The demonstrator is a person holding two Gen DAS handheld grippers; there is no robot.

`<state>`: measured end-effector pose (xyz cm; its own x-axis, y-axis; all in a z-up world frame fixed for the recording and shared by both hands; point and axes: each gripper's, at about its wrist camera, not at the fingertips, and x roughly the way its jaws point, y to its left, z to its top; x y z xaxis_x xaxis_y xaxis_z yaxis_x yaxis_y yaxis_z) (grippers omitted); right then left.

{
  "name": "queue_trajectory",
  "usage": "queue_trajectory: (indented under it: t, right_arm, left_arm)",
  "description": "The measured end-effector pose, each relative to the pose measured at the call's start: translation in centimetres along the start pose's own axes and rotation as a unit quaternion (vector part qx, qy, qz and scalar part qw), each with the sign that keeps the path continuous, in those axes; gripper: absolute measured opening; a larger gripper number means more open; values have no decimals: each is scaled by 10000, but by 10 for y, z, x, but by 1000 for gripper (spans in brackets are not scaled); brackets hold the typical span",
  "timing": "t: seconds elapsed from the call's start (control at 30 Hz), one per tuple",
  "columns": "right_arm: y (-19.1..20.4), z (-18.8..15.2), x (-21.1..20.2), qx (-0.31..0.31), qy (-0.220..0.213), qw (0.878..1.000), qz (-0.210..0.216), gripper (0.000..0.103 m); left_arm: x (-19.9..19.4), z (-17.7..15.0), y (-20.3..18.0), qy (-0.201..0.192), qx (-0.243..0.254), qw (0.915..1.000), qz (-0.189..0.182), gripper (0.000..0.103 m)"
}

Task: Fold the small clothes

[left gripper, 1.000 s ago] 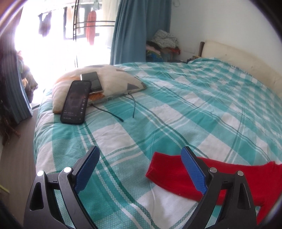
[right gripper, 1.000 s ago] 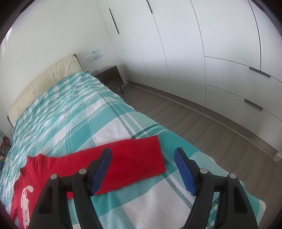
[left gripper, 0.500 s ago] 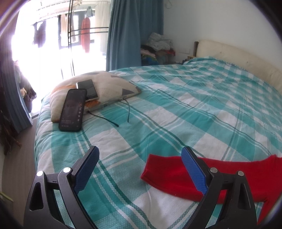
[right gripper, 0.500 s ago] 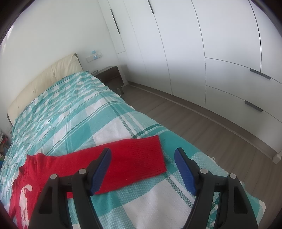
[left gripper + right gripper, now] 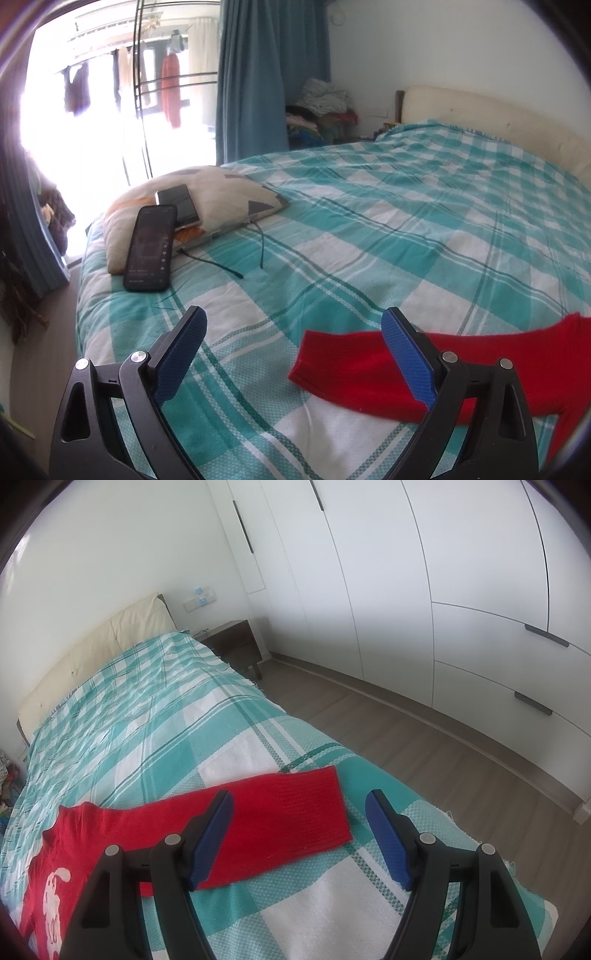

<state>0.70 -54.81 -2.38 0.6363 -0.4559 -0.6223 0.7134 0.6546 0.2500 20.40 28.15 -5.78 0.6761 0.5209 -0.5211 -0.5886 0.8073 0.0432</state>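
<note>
The left hand-held gripper (image 5: 293, 328) tips down toward the bed (image 5: 369, 229), and its two blue fingers (image 5: 181, 350) are spread wide with nothing between them. The right hand-held gripper (image 5: 299, 812) tips down too, spread just as wide and pinching nothing.

One red sweater (image 5: 122, 834) lies flat on the bed, near the foot end. Its two sleeves stick straight out to the sides, so the long line from cuff to cuff runs across the bed. The left sleeve (image 5: 354, 365) ends just inside the left gripper's right finger (that finger covers part of it in the picture). The right sleeve (image 5: 288, 816) points to the side of the bed by the closets (image 5: 461, 590), and its cuff sits between the right gripper's two fingers in the picture. I cannot tell if either gripper touches the cloth. The sweater's front faces up and shows a white bunny (image 5: 55, 893).

Farther off on the bed there is one pillow (image 5: 221, 195). Two phones are there: one (image 5: 179, 203) lies on the pillow, and the other (image 5: 151, 247) leans from the pillow down to the blanket. A thin dark cord (image 5: 218, 264) lies beside them.
</note>
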Motion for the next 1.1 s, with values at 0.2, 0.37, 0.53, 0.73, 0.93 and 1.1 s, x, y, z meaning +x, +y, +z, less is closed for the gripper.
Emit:
queue_trajectory:
  t: [0.2,0.37,0.53,0.73,0.93,1.1]
  right_arm:
    - [0,0,0,-12,2,10000,2,73]
    - [0,0,-1,-9,0,10000,2,73]
    - [2,0,-1,-12,1,10000,11,73]
    - [3,-1,-2,-17,2,10000,20,73]
    - [2,0,-1,15,10,10000,51,73]
    - [3,0,3,16,60,9999,81,73]
  left_arm:
    - [-1,0,-1,-8,30,10000,-8,97]
    - [-1,-1,-2,-10,37,10000,-7,97]
    - [-2,-1,-3,-18,44,10000,-24,97]
    - [-10,0,-12,-85,161,9996,-231,97]
    - [-27,-5,-13,316,-53,9944,-1003,98]
    - [-38,-13,-20,578,-534,9827,-1674,100]
